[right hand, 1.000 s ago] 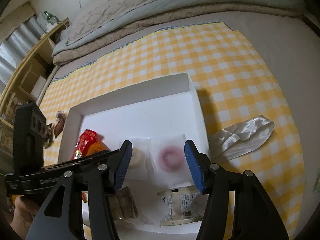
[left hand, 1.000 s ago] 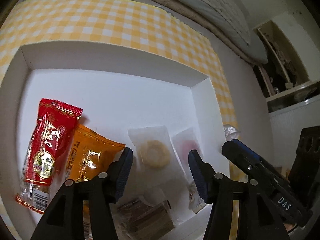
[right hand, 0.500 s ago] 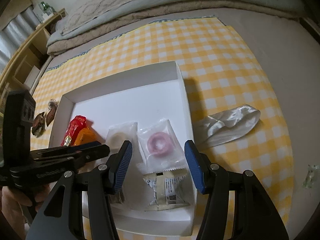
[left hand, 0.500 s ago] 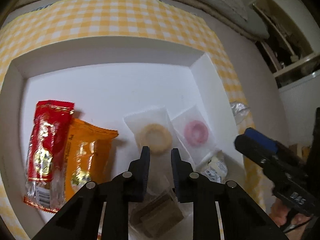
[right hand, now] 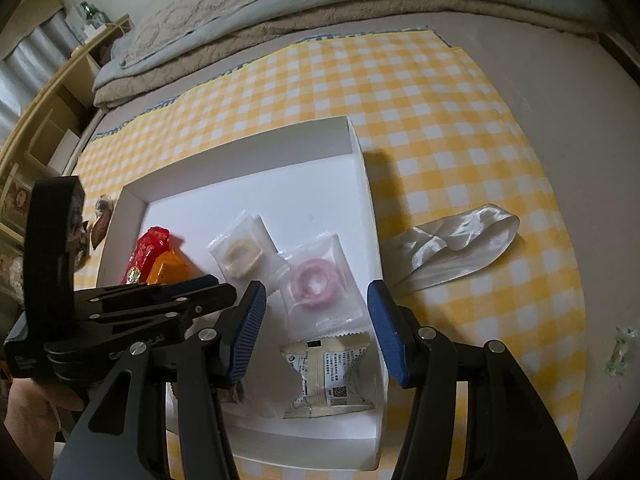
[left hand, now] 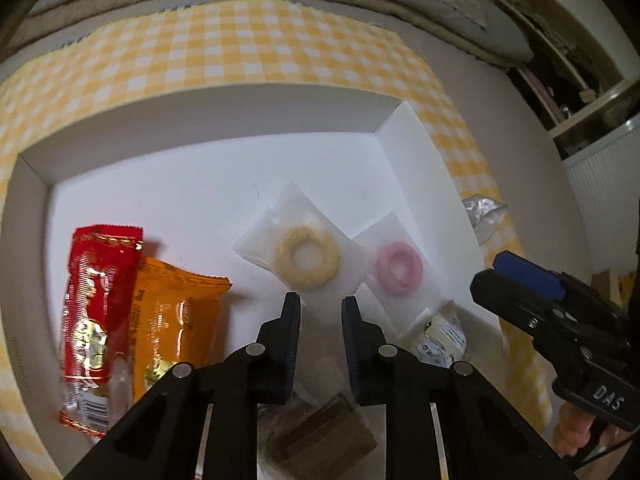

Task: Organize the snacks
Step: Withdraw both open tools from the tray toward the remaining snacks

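With five wrapped snacks lying in the shallow white cardboard tray [right hand: 360,168], we see the left tongs [left hand: 316,304] drawn together on nothing and the right tongs [right hand: 316,312] half-open, empty above the clear-wrapped pink ring biscuit [right hand: 314,280]; next, we judge, comes fetching the crumpled silvery foil packet [right hand: 460,244] at right of the frame.

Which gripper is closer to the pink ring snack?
Right. The right gripper hangs open directly over the pink ring snack; the left gripper, closed, sits off beside it.

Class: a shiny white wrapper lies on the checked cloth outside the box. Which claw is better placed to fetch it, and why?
Right. The right claw is open beside the wrapper; the left claw is shut, over the box's middle.
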A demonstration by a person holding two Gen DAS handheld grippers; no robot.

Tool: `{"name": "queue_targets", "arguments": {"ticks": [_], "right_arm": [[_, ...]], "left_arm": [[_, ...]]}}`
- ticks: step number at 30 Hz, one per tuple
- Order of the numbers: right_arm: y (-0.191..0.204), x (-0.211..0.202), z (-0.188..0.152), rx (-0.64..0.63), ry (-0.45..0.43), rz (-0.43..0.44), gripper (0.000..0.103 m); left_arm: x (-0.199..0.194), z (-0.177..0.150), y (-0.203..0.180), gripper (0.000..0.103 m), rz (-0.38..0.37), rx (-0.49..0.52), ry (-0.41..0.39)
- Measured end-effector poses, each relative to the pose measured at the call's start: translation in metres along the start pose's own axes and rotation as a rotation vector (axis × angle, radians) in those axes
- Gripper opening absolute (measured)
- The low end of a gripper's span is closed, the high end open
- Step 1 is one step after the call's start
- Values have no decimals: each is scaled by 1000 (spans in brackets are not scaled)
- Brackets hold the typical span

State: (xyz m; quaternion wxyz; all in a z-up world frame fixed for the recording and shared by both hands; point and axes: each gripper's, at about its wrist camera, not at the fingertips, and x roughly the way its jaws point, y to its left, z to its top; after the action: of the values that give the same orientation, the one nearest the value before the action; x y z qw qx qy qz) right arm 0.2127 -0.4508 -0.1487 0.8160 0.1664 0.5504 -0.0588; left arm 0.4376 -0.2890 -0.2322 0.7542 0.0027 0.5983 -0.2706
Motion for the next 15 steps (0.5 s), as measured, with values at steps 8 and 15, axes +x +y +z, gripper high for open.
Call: {"name": "queue_targets", "arguments": {"ticks": [8, 15], "right_arm": [[7, -14, -5, -6, -23, -7, 54], [19, -37, -9, -17, -56, -35, 57]], "left_arm": [[-32, -13, -10, 21, 30, 29, -40], [-68, -29, -14, 48, 69, 28, -76]]}}
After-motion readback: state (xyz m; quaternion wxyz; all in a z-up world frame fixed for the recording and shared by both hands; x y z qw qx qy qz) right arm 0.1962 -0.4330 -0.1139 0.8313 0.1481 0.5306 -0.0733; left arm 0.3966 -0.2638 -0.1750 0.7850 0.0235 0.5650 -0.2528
